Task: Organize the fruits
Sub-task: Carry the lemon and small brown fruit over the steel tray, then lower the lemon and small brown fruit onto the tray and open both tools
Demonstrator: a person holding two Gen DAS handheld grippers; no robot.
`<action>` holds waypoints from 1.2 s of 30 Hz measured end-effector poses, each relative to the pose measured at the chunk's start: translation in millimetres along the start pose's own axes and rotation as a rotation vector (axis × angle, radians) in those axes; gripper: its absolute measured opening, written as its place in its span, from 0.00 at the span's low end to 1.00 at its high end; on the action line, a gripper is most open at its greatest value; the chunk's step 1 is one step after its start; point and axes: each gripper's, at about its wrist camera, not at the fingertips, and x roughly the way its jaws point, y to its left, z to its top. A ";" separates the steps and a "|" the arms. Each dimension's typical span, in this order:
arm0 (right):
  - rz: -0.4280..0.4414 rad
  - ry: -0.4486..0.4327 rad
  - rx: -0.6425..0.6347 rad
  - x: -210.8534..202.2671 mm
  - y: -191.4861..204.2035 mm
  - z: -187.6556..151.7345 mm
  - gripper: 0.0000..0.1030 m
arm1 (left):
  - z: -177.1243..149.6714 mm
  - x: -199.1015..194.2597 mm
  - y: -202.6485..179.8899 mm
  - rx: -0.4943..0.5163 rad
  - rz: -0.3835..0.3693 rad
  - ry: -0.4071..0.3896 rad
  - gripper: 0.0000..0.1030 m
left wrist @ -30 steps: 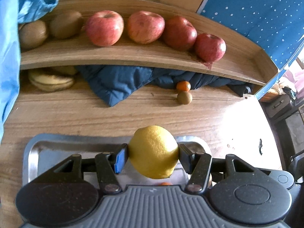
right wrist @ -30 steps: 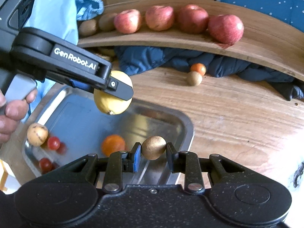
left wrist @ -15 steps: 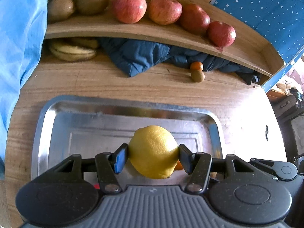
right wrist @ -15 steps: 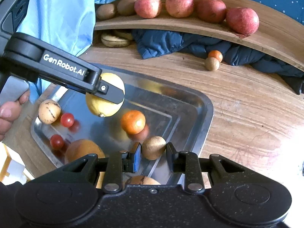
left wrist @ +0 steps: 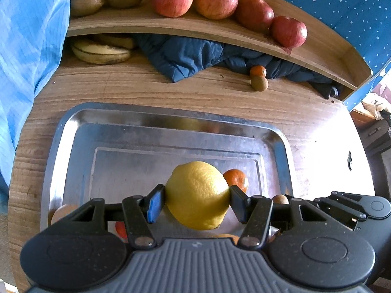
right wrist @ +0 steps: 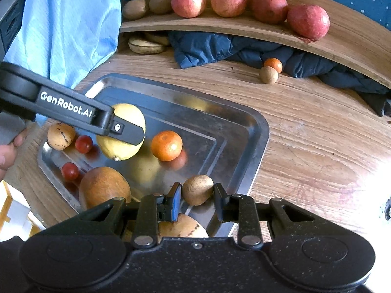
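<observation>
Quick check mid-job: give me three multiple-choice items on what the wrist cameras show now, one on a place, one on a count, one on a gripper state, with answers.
1. Where do the bananas lie?
A. in the metal tray
B. on the table under the wooden shelf
C. on top of the shelf

2. How many red apples sit on the shelf?
A. two
B. four
C. six

3. What does the left gripper hold?
A. nothing, it is open
B. an orange
C. a lemon

Answers: 1 B, they rest below the shelf board, beside the dark blue cloth. 2 B, four stand in a row. 3 C, its fingers clamp the yellow lemon above the tray.
</observation>
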 end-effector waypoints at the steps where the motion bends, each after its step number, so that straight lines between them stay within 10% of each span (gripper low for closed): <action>1: -0.001 -0.001 -0.001 -1.0 0.3 -0.5 0.29 | -0.7 0.0 -0.5 0.000 0.000 0.002 0.60; 19: -0.009 -0.032 -0.005 -13.6 2.5 -6.5 0.37 | -7.5 -6.2 4.5 -0.059 0.033 -0.011 0.62; 36: 0.053 -0.042 0.076 -40.4 -3.0 -16.1 0.95 | -19.9 -59.0 19.0 -0.022 0.130 -0.028 0.99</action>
